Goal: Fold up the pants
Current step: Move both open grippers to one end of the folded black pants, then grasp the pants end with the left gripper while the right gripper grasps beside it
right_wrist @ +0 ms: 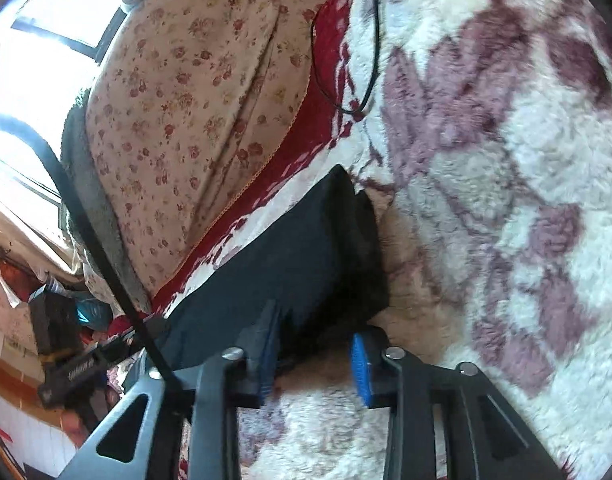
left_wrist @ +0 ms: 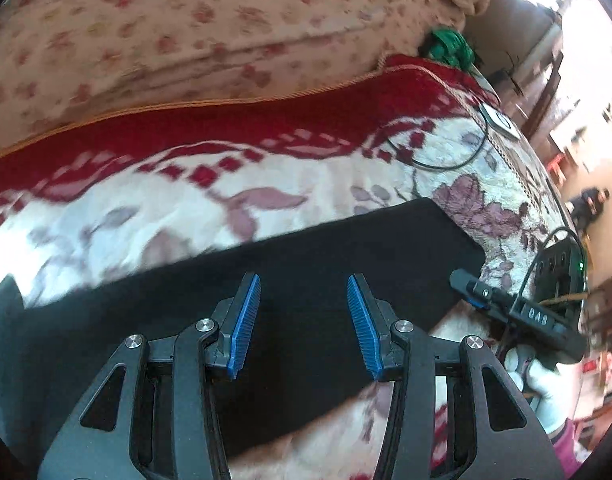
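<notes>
Item: black pants, already laid as a long flat band on the floral fleece blanket, running from 8 o'clock to 3 o'clock in the left wrist view
Left gripper: jaws wide, empty, poised over the band's mid-length
Right gripper: jaws apart, straddling the near corner of the pants end at 6 o'clock; no firm pinch visible
Step, judged: mid-fold, ends being taken up
Next move calls for closing on both layers, then carrying that end over toward the other
Also present: black cable at 2 o'clock, flowered quilt at 11 o'clock
</notes>
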`<action>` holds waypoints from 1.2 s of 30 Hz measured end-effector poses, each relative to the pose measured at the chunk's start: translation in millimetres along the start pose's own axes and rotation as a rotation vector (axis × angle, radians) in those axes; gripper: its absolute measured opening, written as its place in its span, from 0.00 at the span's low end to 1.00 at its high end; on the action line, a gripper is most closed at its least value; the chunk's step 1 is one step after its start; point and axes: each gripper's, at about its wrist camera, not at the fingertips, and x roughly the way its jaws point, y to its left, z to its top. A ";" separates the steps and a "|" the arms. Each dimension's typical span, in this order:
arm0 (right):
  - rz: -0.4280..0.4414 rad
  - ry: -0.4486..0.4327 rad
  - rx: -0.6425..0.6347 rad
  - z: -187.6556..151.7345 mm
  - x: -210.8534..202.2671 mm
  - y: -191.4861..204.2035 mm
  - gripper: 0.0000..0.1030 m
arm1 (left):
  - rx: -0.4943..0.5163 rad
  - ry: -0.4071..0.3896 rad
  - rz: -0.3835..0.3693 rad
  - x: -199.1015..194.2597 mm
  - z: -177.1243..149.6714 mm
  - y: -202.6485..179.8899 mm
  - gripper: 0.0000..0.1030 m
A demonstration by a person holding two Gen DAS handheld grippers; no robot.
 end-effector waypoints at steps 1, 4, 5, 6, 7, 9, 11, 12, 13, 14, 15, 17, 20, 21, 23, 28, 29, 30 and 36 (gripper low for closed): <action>0.005 -0.003 -0.003 -0.4 -0.4 -0.8 0.29 | 0.014 0.010 -0.008 7.6 5.9 -3.5 0.44; -0.006 0.002 -0.023 -1.1 4.0 -1.4 0.30 | 0.066 0.040 -0.023 31.1 23.1 -14.7 0.44; 0.001 -0.002 -0.021 -0.8 4.8 -1.7 0.33 | 0.083 0.054 -0.033 39.5 28.7 -18.3 0.44; 0.020 -0.005 -0.016 -0.4 4.5 -2.5 0.37 | 0.096 0.069 -0.046 47.5 33.9 -21.8 0.44; 0.032 -0.005 -0.016 -0.2 4.4 -2.5 0.38 | 0.108 0.084 -0.061 53.4 38.3 -24.7 0.44; 0.043 -0.003 -0.018 -0.6 4.3 -2.8 0.38 | 0.148 0.112 -0.092 65.2 46.6 -33.3 0.44; 0.049 0.000 -0.021 -1.0 3.5 -3.1 0.39 | 0.197 0.139 -0.120 75.3 53.2 -41.8 0.44; 0.054 0.002 -0.022 -1.0 3.3 -3.0 0.39 | 0.215 0.155 -0.131 80.5 56.3 -45.3 0.44; 0.057 0.003 -0.024 -1.9 2.3 -3.7 0.40 | 0.227 0.169 -0.140 85.1 58.7 -48.0 0.44; 0.061 0.004 -0.026 -2.1 1.9 -3.9 0.40 | 0.241 0.187 -0.153 90.3 61.0 -50.5 0.44; 0.064 0.005 -0.029 -2.3 1.4 -3.9 0.41 | 0.250 0.205 -0.166 94.5 62.4 -52.5 0.44; 0.065 0.005 -0.034 -1.9 2.9 -2.4 0.41 | 0.271 0.245 -0.199 103.8 65.1 -58.1 0.44; 0.069 0.005 -0.036 -2.6 3.8 -1.1 0.42 | 0.314 0.288 -0.224 115.0 66.3 -67.2 0.44; 0.070 0.005 -0.036 -2.6 4.0 -1.0 0.42 | 0.326 0.294 -0.232 116.7 66.9 -70.0 0.44; 0.072 0.005 -0.037 -2.6 4.3 -1.5 0.42 | 0.347 0.306 -0.250 118.9 68.1 -74.8 0.44; 0.072 0.005 -0.040 -2.0 6.9 0.4 0.42 | 0.410 0.334 -0.290 124.6 71.2 -84.7 0.48; 0.071 0.005 -0.040 -2.2 6.8 0.5 0.42 | 0.427 0.328 -0.275 126.0 71.7 -86.6 0.48; 0.071 0.004 -0.041 -2.1 6.9 0.7 0.42 | 0.442 0.325 -0.262 127.8 71.4 -88.8 0.48; 0.065 -0.003 -0.057 -1.5 9.7 2.7 0.42 | 0.496 0.334 -0.271 143.1 70.3 -105.6 0.59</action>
